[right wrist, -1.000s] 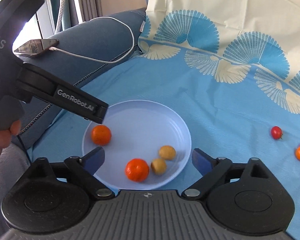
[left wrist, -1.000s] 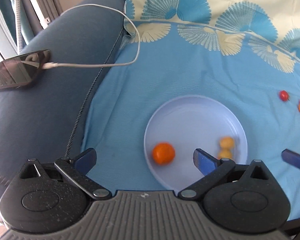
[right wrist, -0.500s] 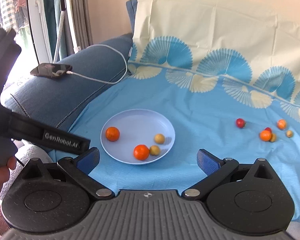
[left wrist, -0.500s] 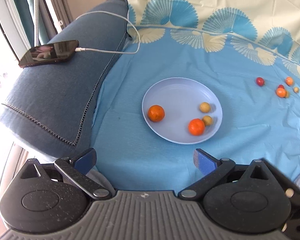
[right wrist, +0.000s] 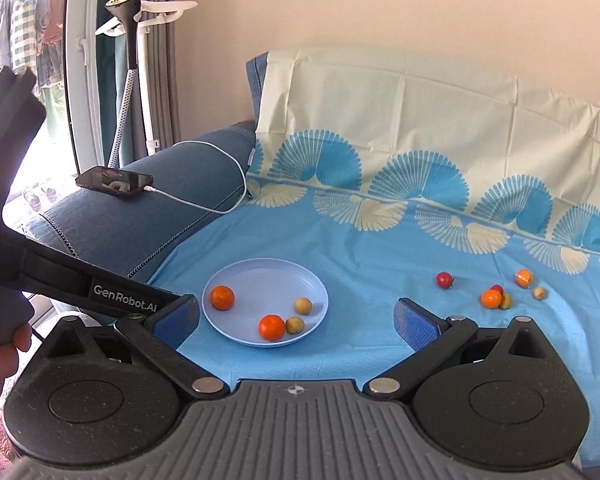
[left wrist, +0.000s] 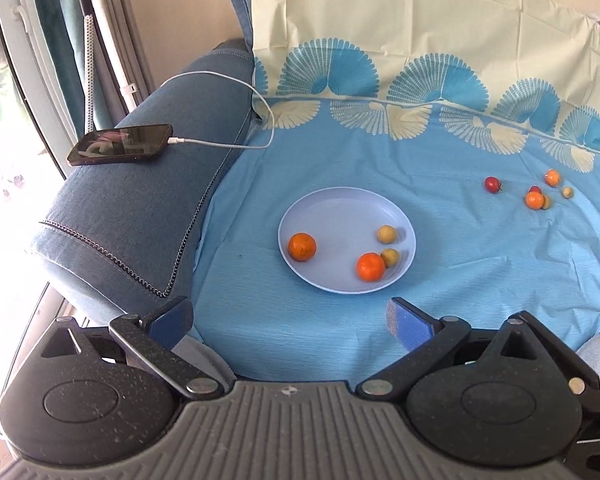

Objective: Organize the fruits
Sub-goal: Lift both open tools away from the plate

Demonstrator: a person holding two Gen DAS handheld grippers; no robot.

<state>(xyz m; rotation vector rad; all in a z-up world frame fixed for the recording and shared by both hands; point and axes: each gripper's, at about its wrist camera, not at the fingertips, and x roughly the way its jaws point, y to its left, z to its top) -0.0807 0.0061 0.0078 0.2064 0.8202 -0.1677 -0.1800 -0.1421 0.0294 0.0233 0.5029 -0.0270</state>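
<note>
A pale blue plate (left wrist: 340,208) (right wrist: 260,276) lies on the blue sheet and holds two oranges (left wrist: 302,247) (right wrist: 271,327) and two small yellow-green fruits (left wrist: 386,233) (right wrist: 303,305). Several loose small fruits lie to the right: a red one (left wrist: 492,184) (right wrist: 444,279), an orange one (left wrist: 534,200) (right wrist: 491,298) and others close by. My left gripper (left wrist: 288,320) is open and empty, well back from the plate. My right gripper (right wrist: 296,318) is open and empty, also held back.
A phone (left wrist: 120,150) (right wrist: 114,181) on a white charging cable (left wrist: 236,80) rests on the blue sofa arm (left wrist: 132,216) to the left. A cream cloth covers the sofa back (right wrist: 420,120). A garment steamer (right wrist: 126,8) stands behind.
Both grippers have pulled back and up from the plate, widening the view. The second orange now lies free on the plate. Both stay open.
</note>
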